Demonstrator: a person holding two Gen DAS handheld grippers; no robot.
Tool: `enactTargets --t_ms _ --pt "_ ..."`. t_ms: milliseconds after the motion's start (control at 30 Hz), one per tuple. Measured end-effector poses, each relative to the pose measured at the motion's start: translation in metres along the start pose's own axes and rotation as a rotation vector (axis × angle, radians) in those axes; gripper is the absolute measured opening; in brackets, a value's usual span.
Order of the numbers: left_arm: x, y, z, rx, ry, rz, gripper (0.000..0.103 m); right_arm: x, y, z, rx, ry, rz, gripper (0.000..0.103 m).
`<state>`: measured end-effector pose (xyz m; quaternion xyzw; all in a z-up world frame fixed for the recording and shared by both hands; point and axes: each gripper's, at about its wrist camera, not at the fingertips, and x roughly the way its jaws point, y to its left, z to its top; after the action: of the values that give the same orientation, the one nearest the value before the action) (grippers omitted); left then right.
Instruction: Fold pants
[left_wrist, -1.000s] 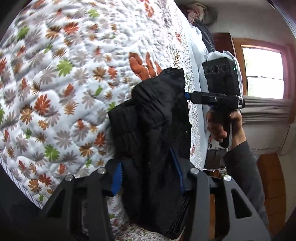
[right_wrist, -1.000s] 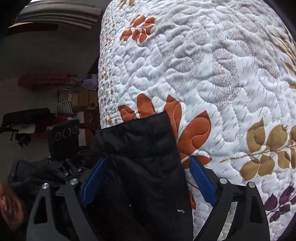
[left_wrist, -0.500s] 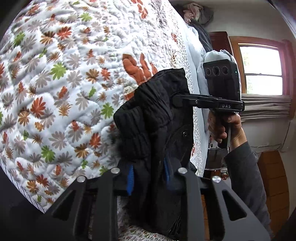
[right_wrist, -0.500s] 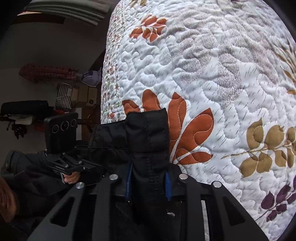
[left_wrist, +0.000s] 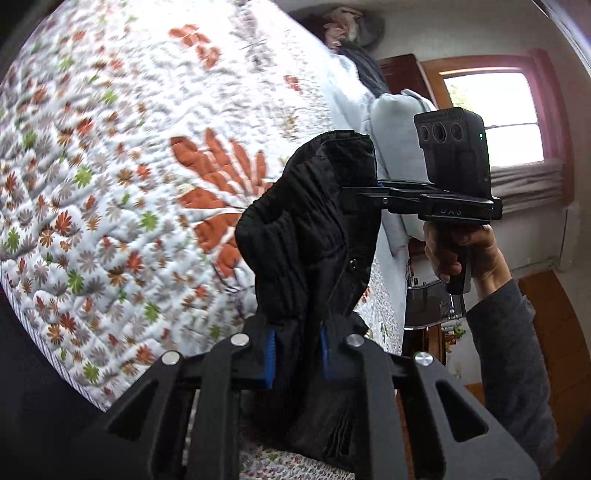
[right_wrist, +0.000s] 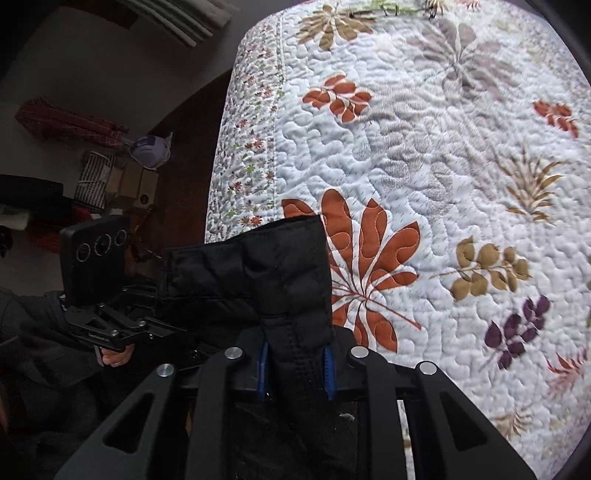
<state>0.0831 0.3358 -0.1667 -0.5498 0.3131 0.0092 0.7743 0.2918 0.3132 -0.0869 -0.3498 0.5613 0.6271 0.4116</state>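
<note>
The black padded pants (left_wrist: 314, 229) hang bunched over the leaf-patterned quilt (left_wrist: 110, 147), held up at two spots. In the left wrist view my left gripper (left_wrist: 295, 354) is closing, its blue pads squeezing a thick fold of the pants. The right gripper (left_wrist: 356, 190) grips the upper hem from the right, carried by a hand (left_wrist: 461, 254). In the right wrist view the right gripper (right_wrist: 295, 363) is closing too, its pads pressing on a hem of the pants (right_wrist: 288, 273) above the quilt (right_wrist: 443, 147). The left gripper (right_wrist: 162, 326) bites the cloth at the left.
Pale pillows (left_wrist: 395, 147) lie at the head of the bed, with a bright window (left_wrist: 491, 118) behind them. Beside the bed's edge, boxes and bags (right_wrist: 122, 177) stand on the dark floor. A grey sleeve (left_wrist: 517, 350) reaches in from the right.
Both grippers went from open around the pants to clamped on them. Both then rose, lifting the pants off the quilt, which now looks farther away in the right wrist view.
</note>
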Motion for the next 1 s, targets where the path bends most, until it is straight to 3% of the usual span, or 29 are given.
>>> enactTargets --t_ms 400,633,1000 --pt "-0.019 -0.074 -0.020 0.178 -0.011 -0.049 0.015 -0.088 0.059 -0.062 0.053 -0.129 -0.183 0.022" --pt "-0.023 -0.124 -0.039 0.308 -0.013 -0.061 0.015 -0.127 0.078 -0.104 0.088 -0.208 -0.237 0.022" --pt "-0.013 -0.211 -0.103 0.522 0.020 -0.088 0.015 -0.185 0.094 -0.221 0.172 -0.344 -0.275 0.022"
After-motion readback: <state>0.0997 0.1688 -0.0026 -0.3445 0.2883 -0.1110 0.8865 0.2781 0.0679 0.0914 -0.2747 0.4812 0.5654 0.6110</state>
